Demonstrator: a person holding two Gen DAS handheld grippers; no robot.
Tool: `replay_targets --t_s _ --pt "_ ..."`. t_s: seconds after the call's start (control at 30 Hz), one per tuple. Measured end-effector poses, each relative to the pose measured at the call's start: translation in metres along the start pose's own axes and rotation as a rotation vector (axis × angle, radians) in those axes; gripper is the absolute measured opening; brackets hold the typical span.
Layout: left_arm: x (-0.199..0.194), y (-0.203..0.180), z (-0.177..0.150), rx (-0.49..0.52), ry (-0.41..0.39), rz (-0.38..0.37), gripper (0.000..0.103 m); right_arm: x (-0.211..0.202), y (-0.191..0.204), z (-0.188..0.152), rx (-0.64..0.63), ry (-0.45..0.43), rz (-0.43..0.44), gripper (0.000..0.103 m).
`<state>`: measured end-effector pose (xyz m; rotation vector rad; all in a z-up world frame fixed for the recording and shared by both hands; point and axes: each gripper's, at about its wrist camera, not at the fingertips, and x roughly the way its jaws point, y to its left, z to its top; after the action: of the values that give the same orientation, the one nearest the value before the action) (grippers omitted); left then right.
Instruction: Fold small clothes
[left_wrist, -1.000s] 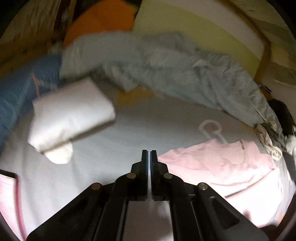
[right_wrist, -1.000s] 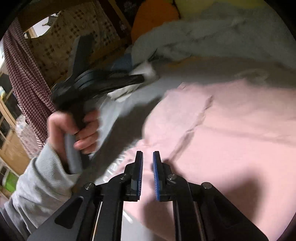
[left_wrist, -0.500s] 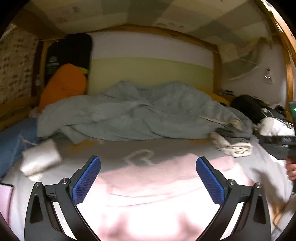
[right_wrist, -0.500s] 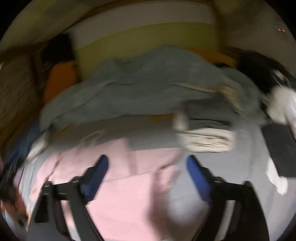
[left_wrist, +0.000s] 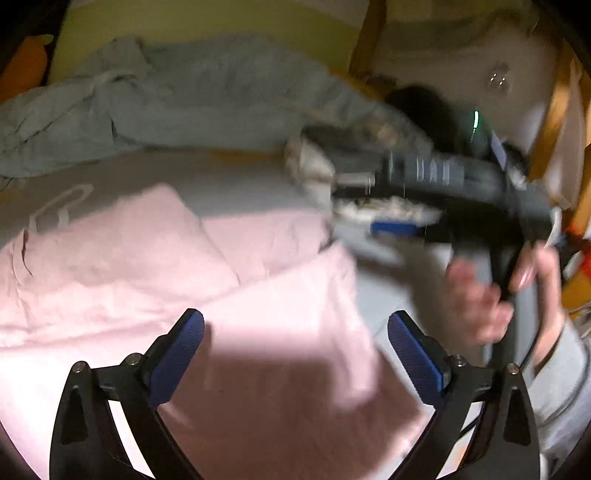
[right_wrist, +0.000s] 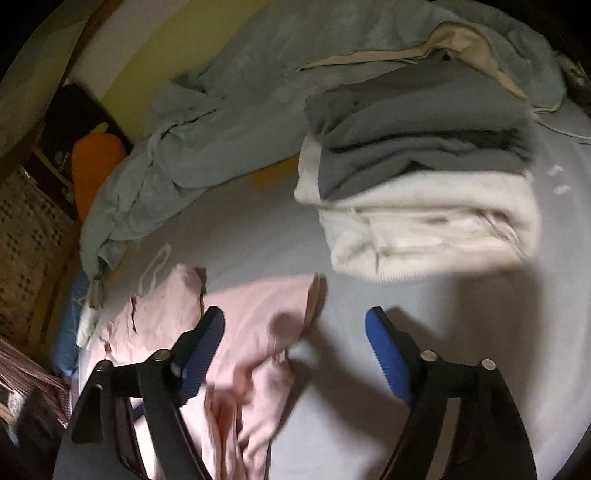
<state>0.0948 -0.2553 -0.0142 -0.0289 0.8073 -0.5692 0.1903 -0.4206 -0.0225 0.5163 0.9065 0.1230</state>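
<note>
A rumpled pale blue duvet (right_wrist: 229, 122) was heaped across the far side of the bed, and a grey sheet (right_wrist: 369, 387) covered the mattress on the near side. On that sheet, at far right in the right wrist view, stood a stack of folded clothes (right_wrist: 417, 188), grey pieces on top of white ones, so part of the job looked done. The pink garment (left_wrist: 229, 295) lay spread and creased on the sheet, with one flap turned over; it still looked only partly folded.

The left gripper (left_wrist: 295, 354) hung over the garment's near part, its jaws wide apart after first opening further, then narrowing slightly, with nothing pinched between them. The right gripper (right_wrist: 295, 339), held in a hand (left_wrist: 491, 295) at the right of the left wrist view, had its jaws fairly wide and just narrowing a little, with nothing held. The garment's right edge lay under its left finger (right_wrist: 201, 350), while bare sheet showed under the right one.
</note>
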Motion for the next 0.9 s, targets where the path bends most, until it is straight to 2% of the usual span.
replay_targets --t_s 0.1,0.13,0.17,0.23,0.27,0.3,0.37,0.5,0.57,0.67,0.7,0.73,0.8,0.83,0.87,0.9 --pt "0.013 0.001 -0.017 -0.012 0.028 0.014 0.098 0.025 -0.006 0.009 0.012 0.036 0.034 0.065" --pt "0.012 0.004 -0.018 -0.02 0.024 0.0 0.098 0.034 -0.006 0.011 0.008 0.055 0.068 0.062" --pt "0.008 0.008 -0.018 -0.037 0.009 -0.02 0.098 0.043 -0.004 0.012 -0.002 0.07 0.091 0.056" --pt "0.005 0.017 -0.019 -0.077 -0.004 -0.039 0.098 0.058 0.002 0.012 -0.034 0.09 0.087 0.032" --pt "0.006 0.018 -0.02 -0.089 0.0 -0.049 0.098 0.063 0.002 0.011 -0.052 0.094 0.078 0.015" --pt "0.006 0.02 -0.02 -0.097 0.002 -0.058 0.098 0.065 0.004 0.01 -0.068 0.092 0.067 0.006" --pt "0.008 0.017 -0.021 -0.097 0.004 -0.055 0.098 0.057 0.0 0.01 -0.051 0.05 0.041 0.004" --pt "0.007 0.011 -0.024 -0.078 0.018 -0.026 0.098 0.015 0.008 0.023 -0.1 -0.139 -0.034 0.004" --pt "0.005 0.01 -0.026 -0.077 0.012 -0.029 0.098 0.004 0.018 0.024 -0.141 -0.165 -0.056 0.004" --pt "0.005 0.016 -0.026 -0.111 0.007 -0.047 0.098 0.003 0.041 0.018 -0.208 -0.191 -0.14 0.004" --pt "0.001 0.019 -0.026 -0.132 -0.013 -0.049 0.093 0.005 0.049 0.016 -0.236 -0.197 -0.189 0.004" --pt "-0.009 0.023 -0.027 -0.163 -0.068 -0.042 0.092 0.003 0.051 0.014 -0.248 -0.202 -0.208 0.004" --pt "-0.029 0.029 -0.02 -0.181 -0.171 -0.097 0.092 -0.003 0.06 0.01 -0.264 -0.221 -0.2 0.004" --pt "-0.033 0.028 -0.011 -0.161 -0.177 -0.069 0.09 -0.01 0.064 0.007 -0.279 -0.234 -0.196 0.004" --pt "-0.032 0.027 -0.002 -0.148 -0.169 -0.013 0.072 -0.016 0.068 0.006 -0.288 -0.248 -0.187 0.004" --pt "-0.027 0.027 0.007 -0.137 -0.146 0.016 0.036 -0.022 0.073 0.005 -0.294 -0.262 -0.164 0.004"
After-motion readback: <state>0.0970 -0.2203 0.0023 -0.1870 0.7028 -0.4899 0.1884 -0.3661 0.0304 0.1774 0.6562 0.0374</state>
